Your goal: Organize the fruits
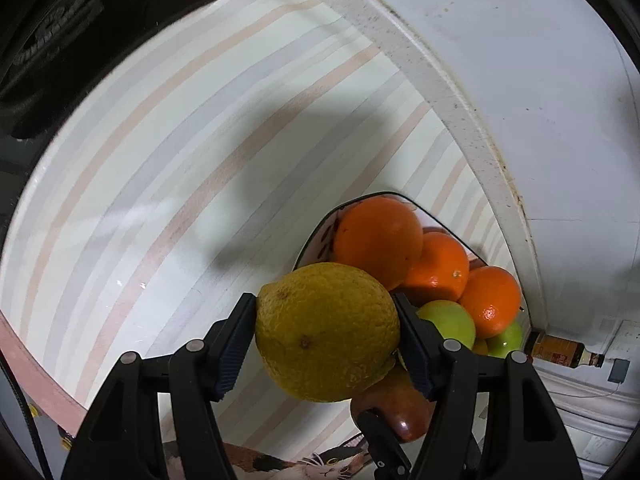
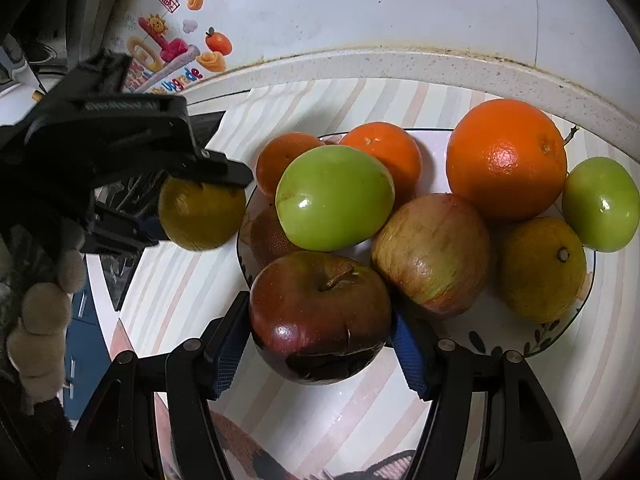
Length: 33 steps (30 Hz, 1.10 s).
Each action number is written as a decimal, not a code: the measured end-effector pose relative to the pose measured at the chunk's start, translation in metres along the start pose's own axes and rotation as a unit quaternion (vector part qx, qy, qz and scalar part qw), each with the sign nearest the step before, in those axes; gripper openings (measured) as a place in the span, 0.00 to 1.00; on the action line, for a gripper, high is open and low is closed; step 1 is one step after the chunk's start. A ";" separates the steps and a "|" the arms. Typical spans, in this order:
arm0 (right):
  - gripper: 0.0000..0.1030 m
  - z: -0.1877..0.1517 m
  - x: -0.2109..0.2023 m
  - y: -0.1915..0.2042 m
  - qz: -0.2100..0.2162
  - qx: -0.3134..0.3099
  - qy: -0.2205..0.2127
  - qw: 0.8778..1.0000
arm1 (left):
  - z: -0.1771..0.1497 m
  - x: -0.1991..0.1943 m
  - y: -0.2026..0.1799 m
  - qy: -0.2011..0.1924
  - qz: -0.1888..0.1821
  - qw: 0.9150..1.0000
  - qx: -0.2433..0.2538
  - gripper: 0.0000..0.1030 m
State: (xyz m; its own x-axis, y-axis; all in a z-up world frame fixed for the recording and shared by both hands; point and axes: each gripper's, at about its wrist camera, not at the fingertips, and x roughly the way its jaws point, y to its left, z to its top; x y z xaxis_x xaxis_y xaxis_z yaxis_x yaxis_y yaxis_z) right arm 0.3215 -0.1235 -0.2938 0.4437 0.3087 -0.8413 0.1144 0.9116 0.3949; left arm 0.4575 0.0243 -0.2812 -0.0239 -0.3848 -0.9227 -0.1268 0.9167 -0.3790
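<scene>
My left gripper [image 1: 326,334] is shut on a yellow lemon [image 1: 326,332], held above the striped table to the left of the fruit plate [image 1: 316,246]. That same lemon [image 2: 202,216] shows in the right wrist view, clamped by the other gripper beside the plate's left rim. My right gripper [image 2: 320,340] is shut on a dark red apple [image 2: 320,316] at the plate's near edge. On the plate [image 2: 536,340] lie oranges [image 2: 506,160], green apples [image 2: 334,198], a red-green apple [image 2: 432,254] and a yellowish citrus [image 2: 542,270].
A striped cloth [image 1: 160,160] covers the table, bordered by a pale speckled ledge [image 1: 452,92] against a white wall. A brown bottle [image 1: 560,350] lies at the far right. A gloved hand [image 2: 44,308] holds the left tool. Colourful stickers [image 2: 172,48] mark the wall.
</scene>
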 end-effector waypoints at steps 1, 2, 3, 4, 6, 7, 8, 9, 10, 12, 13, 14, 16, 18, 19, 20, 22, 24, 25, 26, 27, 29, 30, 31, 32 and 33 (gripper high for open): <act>0.67 0.000 0.001 0.001 0.000 0.001 0.000 1.000 | 0.000 0.003 0.001 0.002 -0.001 1.000 -0.002 0.63; 0.67 0.001 0.001 0.001 0.000 0.002 0.001 1.000 | 0.000 0.005 0.002 0.003 0.001 1.000 -0.004 0.63; 0.67 0.001 0.002 0.001 0.001 0.004 0.003 1.000 | 0.000 0.006 0.003 0.003 0.001 1.000 -0.007 0.63; 0.67 0.002 0.002 0.000 0.002 0.006 0.005 1.000 | 0.000 0.008 0.004 0.005 0.002 1.000 -0.008 0.63; 0.67 0.004 0.002 -0.002 0.008 0.013 0.011 1.000 | 0.001 0.012 0.005 0.009 0.002 1.000 -0.010 0.63; 0.67 0.005 0.002 -0.003 0.011 0.016 0.013 1.000 | 0.001 0.012 0.005 0.008 0.003 1.000 -0.009 0.63; 0.67 0.005 0.002 -0.004 0.014 0.020 0.016 1.000 | 0.002 0.013 0.004 0.010 0.004 1.000 -0.007 0.63; 0.67 0.006 0.003 -0.006 0.017 0.024 0.018 0.999 | 0.002 0.013 0.005 0.014 0.006 1.000 -0.004 0.63; 0.68 0.007 0.003 -0.006 0.018 0.029 0.021 0.999 | 0.002 0.013 0.005 0.017 0.008 1.000 -0.005 0.63; 0.68 0.009 0.003 -0.007 0.019 0.037 0.026 0.999 | 0.004 0.014 0.005 0.021 0.008 1.000 -0.009 0.63; 0.68 0.009 0.001 -0.008 0.020 0.040 0.024 0.999 | 0.004 0.014 0.005 0.021 0.009 1.000 -0.009 0.63; 0.68 0.010 0.000 -0.008 0.021 0.044 0.023 0.999 | 0.003 0.013 0.004 0.019 0.012 1.000 -0.006 0.64; 0.74 0.012 -0.003 -0.010 0.026 0.055 0.024 0.998 | 0.003 0.011 0.002 0.013 0.016 1.000 -0.003 0.64; 0.77 0.013 -0.004 -0.010 0.026 0.060 0.027 0.998 | 0.003 0.008 -0.002 0.007 0.023 1.000 0.004 0.64; 0.78 0.013 -0.005 -0.008 0.023 0.057 0.028 0.998 | 0.003 0.007 -0.002 0.005 0.025 1.000 0.007 0.64; 0.79 0.014 -0.006 -0.008 0.021 0.056 0.028 0.998 | 0.003 0.006 -0.003 0.004 0.027 1.000 0.008 0.64; 0.84 0.014 -0.009 -0.007 0.016 0.056 0.027 0.998 | 0.002 0.004 -0.004 -0.001 0.028 1.000 0.008 0.64; 0.85 0.013 -0.012 -0.009 0.014 0.060 0.026 0.998 | 0.002 0.001 -0.005 -0.006 0.029 1.000 0.011 0.64; 0.85 0.013 -0.013 -0.010 0.014 0.061 0.027 0.998 | 0.002 0.001 -0.006 -0.007 0.032 0.999 0.014 0.64; 0.85 0.013 -0.013 -0.010 0.013 0.061 0.028 0.998 | 0.001 -0.001 -0.005 -0.007 0.033 0.999 0.016 0.64; 0.86 0.013 -0.014 -0.011 0.012 0.062 0.029 0.998 | 0.000 -0.002 -0.005 -0.006 0.033 0.999 0.017 0.64; 0.86 0.012 -0.015 -0.011 0.011 0.063 0.029 0.998 | -0.001 -0.004 -0.005 -0.008 0.034 0.999 0.018 0.64; 0.86 0.012 -0.016 -0.011 0.011 0.063 0.028 0.998 | -0.001 -0.005 -0.005 -0.010 0.035 0.999 0.018 0.65; 0.86 0.012 -0.017 -0.010 0.011 0.062 0.026 0.998 | -0.002 -0.007 -0.006 -0.012 0.037 0.999 0.020 0.65; 0.86 0.011 -0.018 -0.010 0.011 0.061 0.026 0.998 | -0.002 -0.009 -0.007 -0.016 0.039 0.999 0.021 0.65; 0.86 0.011 -0.020 -0.011 0.011 0.062 0.025 0.998 | -0.002 -0.011 -0.008 -0.020 0.038 0.999 0.023 0.71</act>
State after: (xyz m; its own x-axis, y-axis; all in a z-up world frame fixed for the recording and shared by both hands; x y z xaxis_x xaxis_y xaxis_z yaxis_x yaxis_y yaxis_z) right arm 0.3213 -0.1421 -0.2773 0.4020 0.3448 -0.8482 0.2160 0.8645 0.4538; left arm 0.4563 0.0210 -0.2674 0.0090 -0.3097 -0.9508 -0.0798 0.9476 -0.3094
